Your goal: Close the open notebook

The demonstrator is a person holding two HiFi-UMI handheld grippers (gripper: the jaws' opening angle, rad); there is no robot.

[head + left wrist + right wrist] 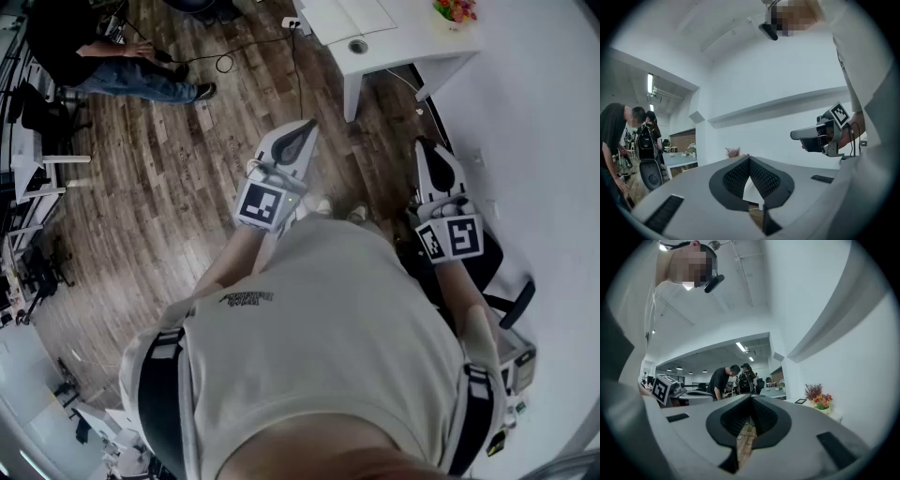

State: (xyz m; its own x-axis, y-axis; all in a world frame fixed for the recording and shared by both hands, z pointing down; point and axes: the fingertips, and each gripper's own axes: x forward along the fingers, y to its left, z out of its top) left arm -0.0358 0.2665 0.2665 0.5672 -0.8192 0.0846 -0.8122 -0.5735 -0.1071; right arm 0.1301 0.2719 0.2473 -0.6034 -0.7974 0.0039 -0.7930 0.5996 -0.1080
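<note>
**Picture desk:** How are the two tools held?

**Photographer:** The left hand-held gripper (750, 159), white with black ribbed pads, is level in front of a person in a beige T-shirt (328, 328). Its jaws are closed tip to tip with nothing between them. The right hand-held gripper (751, 398), of the same make, is level beside it and is likewise closed and empty.

**Picture desk:** And the notebook?

**Photographer:** No view shows the notebook. Both tools hang over a dark wood-plank floor (169, 187), well apart from the white bench (394, 28) at the top of the head view.

**Picture desk:** What is on that bench?

**Photographer:** A small pot of bright flowers (455, 11) sits towards its far side. A round grey cable port (358, 46) is set in the top near the front edge.

**Picture desk:** Anything else in the room?

**Photographer:** A black office chair (492, 258) stands just beside the person's right arm. At upper left, a person in a dark top and blue jeans (112, 61) leans forward, with black cables (220, 61) on the floor near their feet. The right gripper view shows a second figure with a black backpack (746, 379) close to that person.
</note>
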